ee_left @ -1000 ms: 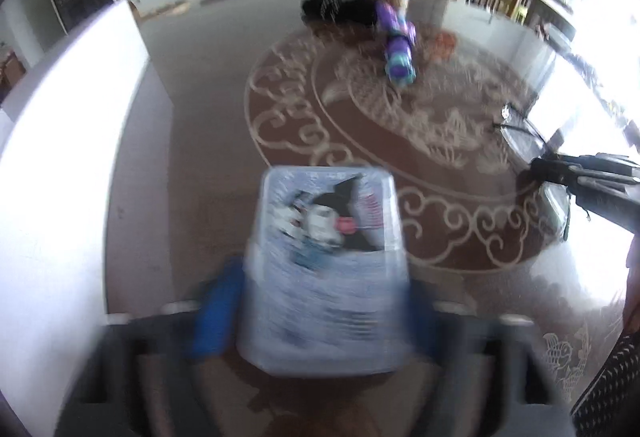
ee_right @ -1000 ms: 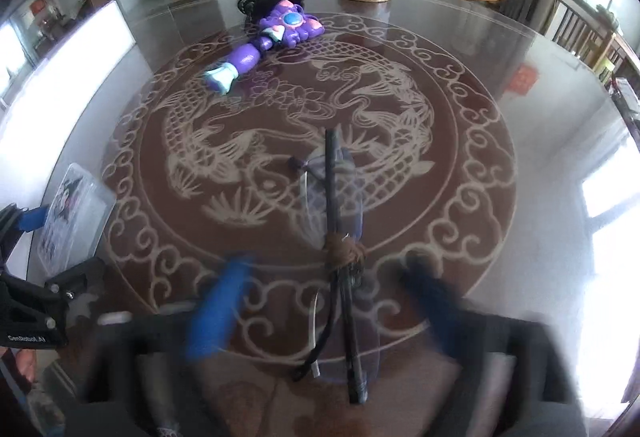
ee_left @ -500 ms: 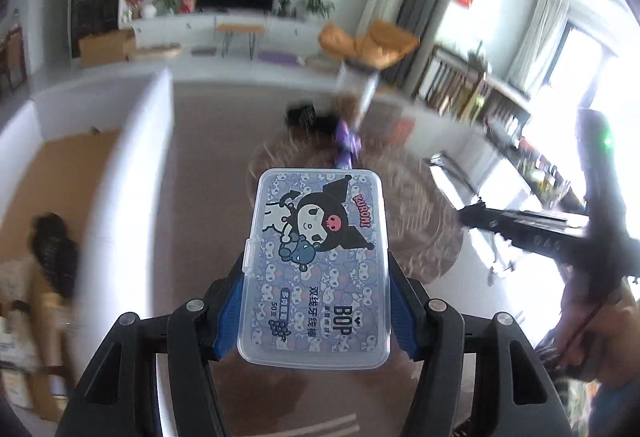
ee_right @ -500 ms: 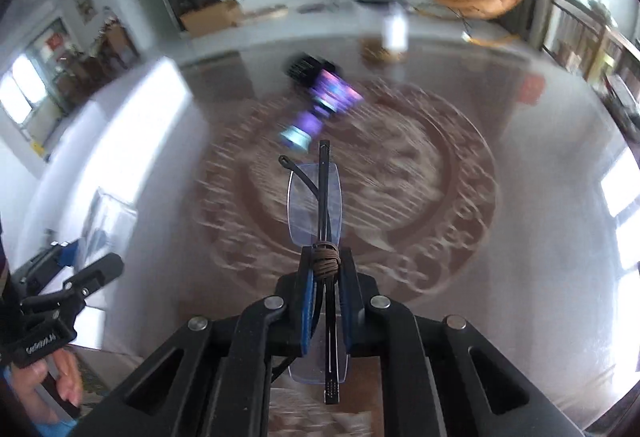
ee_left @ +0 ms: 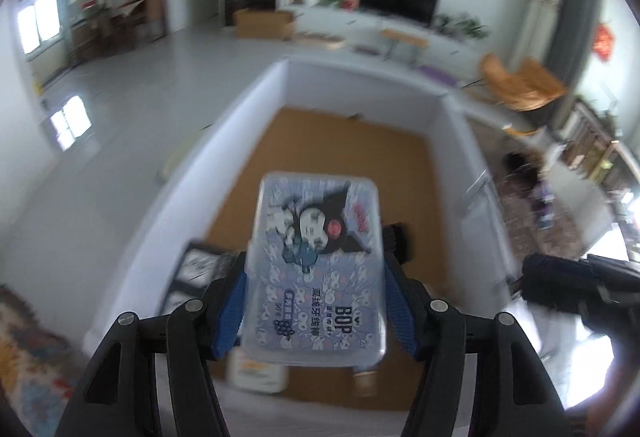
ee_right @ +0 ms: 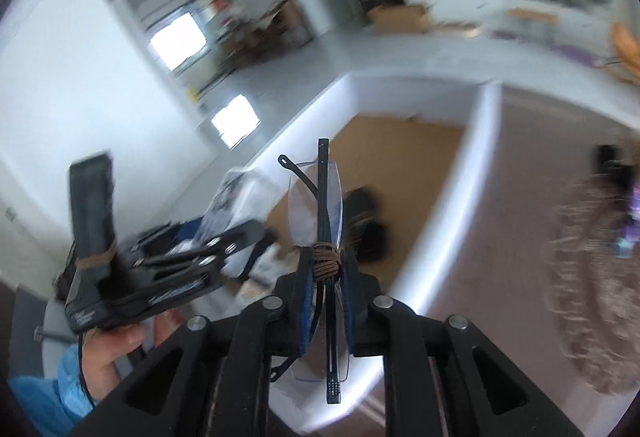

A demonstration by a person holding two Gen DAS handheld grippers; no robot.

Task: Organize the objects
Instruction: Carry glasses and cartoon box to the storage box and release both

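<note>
Folded glasses (ee_right: 318,205) feel light and fragile, so my right gripper (ee_right: 325,269) pinches the cord-wrapped temples, jaws just easing open, above the white bin (ee_right: 460,205). My left gripper (ee_left: 316,301) clamps the slick, rigid floss-pick box (ee_left: 316,269) by its long sides, over that bin too.

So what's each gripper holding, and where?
Left gripper clamps the floss box by its long sides; right gripper, jaws opening, has folded glasses at the cord-wrapped middle.
</note>
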